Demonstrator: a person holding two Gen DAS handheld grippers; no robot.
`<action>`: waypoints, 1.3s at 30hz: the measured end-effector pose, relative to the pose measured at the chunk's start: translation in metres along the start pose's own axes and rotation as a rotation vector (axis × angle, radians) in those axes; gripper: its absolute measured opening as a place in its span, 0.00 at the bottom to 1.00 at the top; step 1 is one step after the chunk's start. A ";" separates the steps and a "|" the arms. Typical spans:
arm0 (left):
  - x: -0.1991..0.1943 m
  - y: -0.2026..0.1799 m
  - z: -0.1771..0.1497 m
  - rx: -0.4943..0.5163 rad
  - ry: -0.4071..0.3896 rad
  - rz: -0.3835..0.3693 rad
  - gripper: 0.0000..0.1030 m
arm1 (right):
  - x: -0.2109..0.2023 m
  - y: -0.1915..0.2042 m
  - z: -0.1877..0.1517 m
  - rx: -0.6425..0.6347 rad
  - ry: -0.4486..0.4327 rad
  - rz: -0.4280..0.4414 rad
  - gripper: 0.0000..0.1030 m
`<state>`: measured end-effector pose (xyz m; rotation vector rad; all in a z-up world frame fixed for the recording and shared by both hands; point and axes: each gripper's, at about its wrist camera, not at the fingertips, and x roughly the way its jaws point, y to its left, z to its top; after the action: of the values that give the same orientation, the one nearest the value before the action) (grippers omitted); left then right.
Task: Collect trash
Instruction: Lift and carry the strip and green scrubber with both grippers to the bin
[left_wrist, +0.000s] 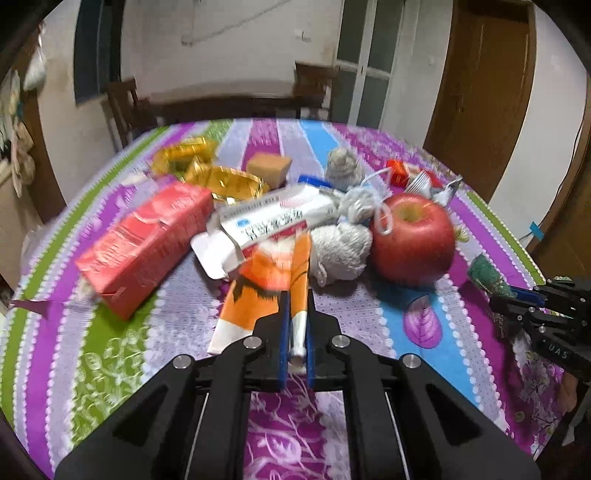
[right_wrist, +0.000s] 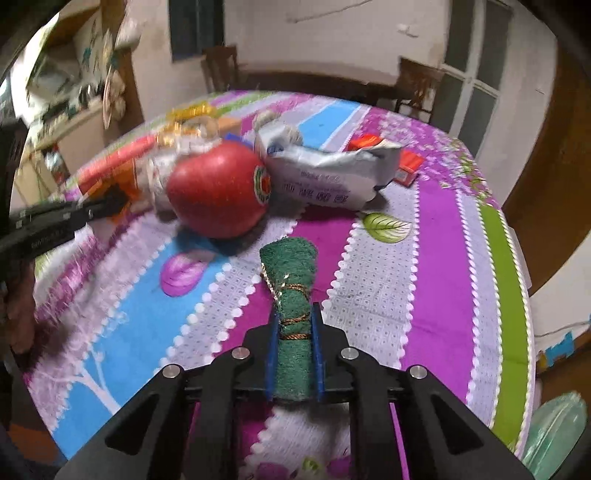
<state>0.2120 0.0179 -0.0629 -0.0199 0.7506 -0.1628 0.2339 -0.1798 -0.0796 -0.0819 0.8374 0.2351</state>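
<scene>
My left gripper (left_wrist: 296, 299) is shut on an orange and white wrapper (left_wrist: 269, 284) that hangs over the table in front of the pile. My right gripper (right_wrist: 294, 312) is shut on a rolled green scouring pad (right_wrist: 291, 280) tied with gold thread, held above the tablecloth. The right gripper also shows at the right edge of the left wrist view (left_wrist: 517, 299). The left gripper shows at the left of the right wrist view (right_wrist: 107, 203). Other litter lies on the table: a red carton (left_wrist: 147, 243), a white medicine box (left_wrist: 269, 218), a silver foil pack (right_wrist: 332, 177).
A red apple (left_wrist: 413, 240) sits mid-table, also in the right wrist view (right_wrist: 218, 192). Grey-white yarn balls (left_wrist: 343, 247), gold foil trays (left_wrist: 221, 181), a tan block (left_wrist: 269, 168) and small red packets (right_wrist: 406, 166) lie behind. The table's striped cloth (right_wrist: 461, 295) ends near right. Chairs stand beyond.
</scene>
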 end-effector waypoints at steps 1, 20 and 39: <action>-0.007 -0.002 -0.001 0.002 -0.020 0.006 0.05 | -0.009 0.001 -0.003 0.018 -0.031 -0.001 0.15; -0.052 -0.026 -0.030 0.023 -0.096 -0.039 0.05 | -0.082 0.033 -0.034 0.110 -0.274 -0.041 0.16; -0.123 -0.120 -0.002 0.110 -0.386 -0.033 0.05 | -0.175 0.023 -0.016 0.099 -0.472 -0.165 0.15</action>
<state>0.1053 -0.0812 0.0276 0.0399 0.3555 -0.2235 0.1038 -0.1907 0.0409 -0.0006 0.3683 0.0512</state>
